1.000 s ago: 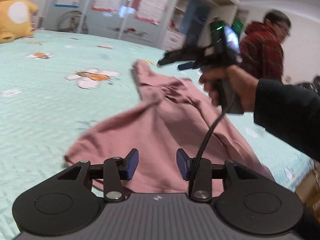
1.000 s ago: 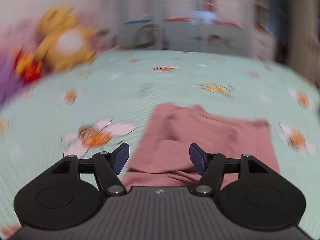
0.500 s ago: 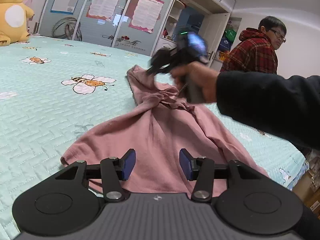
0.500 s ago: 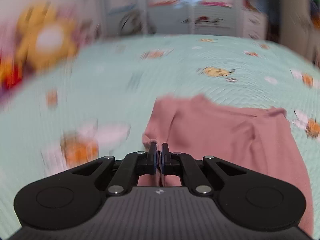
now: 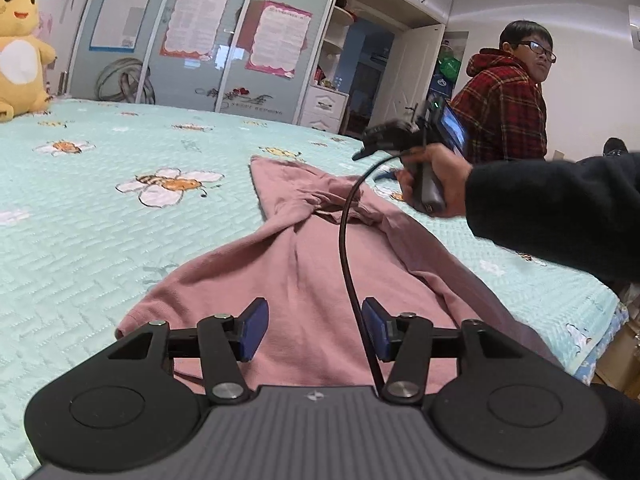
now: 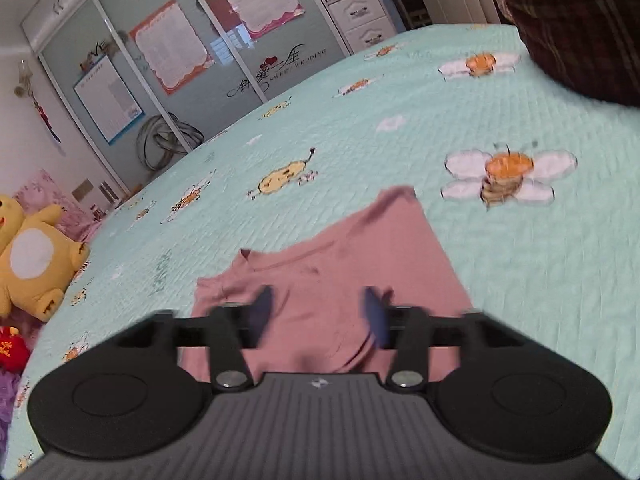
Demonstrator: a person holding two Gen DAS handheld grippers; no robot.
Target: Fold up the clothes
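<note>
The pink garment (image 5: 304, 264) lay rumpled on the bed (image 5: 100, 208). The left tool (image 5: 314, 330) hovered open over its near edge. The right tool (image 6: 318, 314) (blurred) had just been opening, nothing gripped.

A mint quilted bedspread (image 5: 80, 216) printed with bees and white flowers spreads out ahead of the fingers. A yellow plush toy (image 6: 32, 256) sits far off to their left, before glass wardrobe doors (image 5: 200, 40) hung with posters. A person in a red plaid hoodie (image 5: 500, 108) sits beyond them to the right.
</note>
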